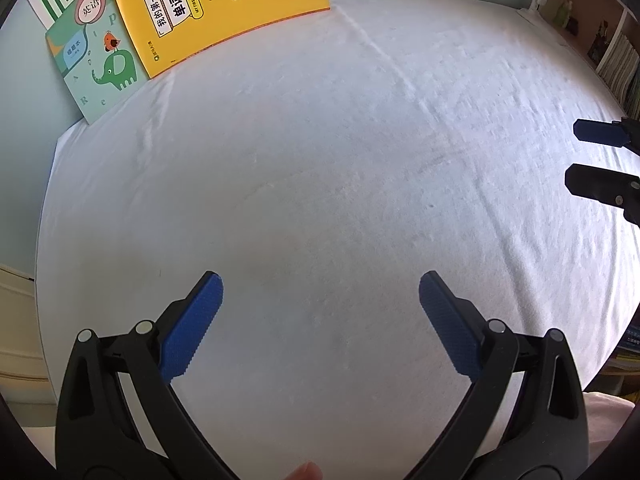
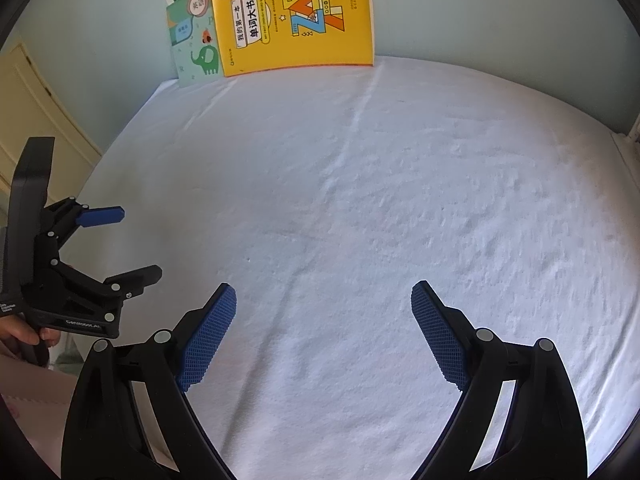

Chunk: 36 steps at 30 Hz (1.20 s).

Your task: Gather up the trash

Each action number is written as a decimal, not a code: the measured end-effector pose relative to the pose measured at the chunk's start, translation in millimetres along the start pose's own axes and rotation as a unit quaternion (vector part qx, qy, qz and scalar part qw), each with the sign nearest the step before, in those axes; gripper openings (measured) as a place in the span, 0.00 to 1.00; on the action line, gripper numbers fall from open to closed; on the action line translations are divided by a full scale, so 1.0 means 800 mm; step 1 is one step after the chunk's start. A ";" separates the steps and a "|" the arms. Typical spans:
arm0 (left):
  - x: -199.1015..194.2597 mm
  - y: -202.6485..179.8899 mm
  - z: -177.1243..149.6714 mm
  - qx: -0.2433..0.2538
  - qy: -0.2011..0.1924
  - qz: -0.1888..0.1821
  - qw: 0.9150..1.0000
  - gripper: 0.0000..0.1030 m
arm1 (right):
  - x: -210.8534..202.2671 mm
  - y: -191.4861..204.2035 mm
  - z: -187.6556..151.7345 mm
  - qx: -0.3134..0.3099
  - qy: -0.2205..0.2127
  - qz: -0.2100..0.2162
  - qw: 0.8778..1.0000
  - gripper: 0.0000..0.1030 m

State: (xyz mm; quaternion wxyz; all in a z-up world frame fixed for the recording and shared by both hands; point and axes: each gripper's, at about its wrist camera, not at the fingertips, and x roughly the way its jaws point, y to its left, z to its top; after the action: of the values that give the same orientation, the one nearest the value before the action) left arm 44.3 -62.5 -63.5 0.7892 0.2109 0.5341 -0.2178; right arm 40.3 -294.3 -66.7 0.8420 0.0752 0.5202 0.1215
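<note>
Trash is nowhere on my white sheet (image 1: 320, 160), books (image 2: 292, 20) at twelve o'clock, left gripper (image 1: 320, 292) and right gripper (image 2: 324, 300) spread empty, so I'd search next.

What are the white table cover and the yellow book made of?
The white cover looks like soft cloth: it is matte, with creases and small wrinkles. The yellow book looks like printed paper or thin card, with a smooth, faintly shiny front that bows a little as it leans on the wall.
</note>
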 end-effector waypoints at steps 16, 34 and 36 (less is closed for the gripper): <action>0.001 0.001 0.004 -0.004 -0.001 0.001 1.000 0.93 | -0.002 -0.005 0.003 -0.005 0.000 -0.005 1.000 0.86; 0.008 0.003 0.009 -0.003 -0.003 -0.002 1.000 0.93 | 0.007 -0.009 0.008 0.002 0.009 -0.004 1.000 0.86; 0.011 0.005 0.009 -0.007 0.000 -0.002 1.000 0.93 | 0.008 -0.009 0.009 -0.001 0.010 -0.005 1.000 0.86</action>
State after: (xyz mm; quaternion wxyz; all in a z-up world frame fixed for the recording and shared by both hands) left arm 54.9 -64.8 -68.7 0.7902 0.2043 0.5360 -0.2158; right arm 50.2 -299.5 -70.5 0.8374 0.0711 0.5288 0.1187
